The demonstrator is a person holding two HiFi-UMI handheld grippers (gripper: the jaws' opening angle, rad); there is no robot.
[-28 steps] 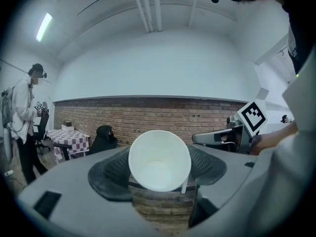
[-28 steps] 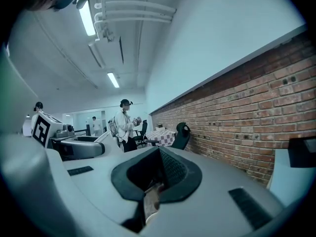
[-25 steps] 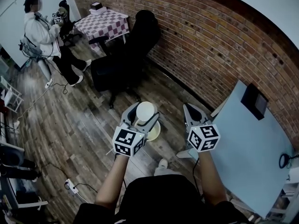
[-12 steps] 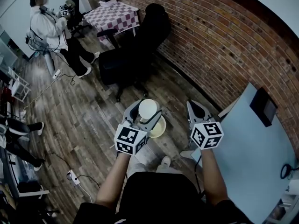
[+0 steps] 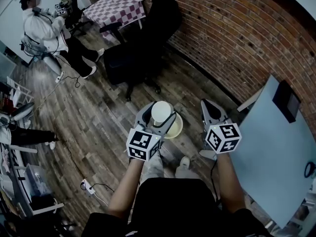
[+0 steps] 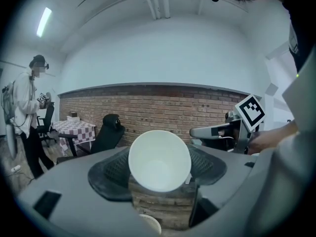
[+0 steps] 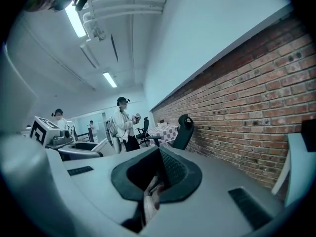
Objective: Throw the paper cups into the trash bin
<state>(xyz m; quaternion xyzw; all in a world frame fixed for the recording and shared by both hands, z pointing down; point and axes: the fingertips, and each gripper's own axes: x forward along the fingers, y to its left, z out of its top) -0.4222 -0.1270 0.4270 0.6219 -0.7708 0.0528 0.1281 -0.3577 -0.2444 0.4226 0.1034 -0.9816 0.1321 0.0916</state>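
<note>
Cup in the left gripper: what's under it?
A pale round bin on the floor, partly covered by the cup. The bin's inside cannot be seen.

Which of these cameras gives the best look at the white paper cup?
The left gripper view: the paper cup fills the middle, its open mouth facing the camera, clamped between the jaws. The head view shows the cup small, from above, in front of a cream bin. The right gripper view does not show it clearly.
</note>
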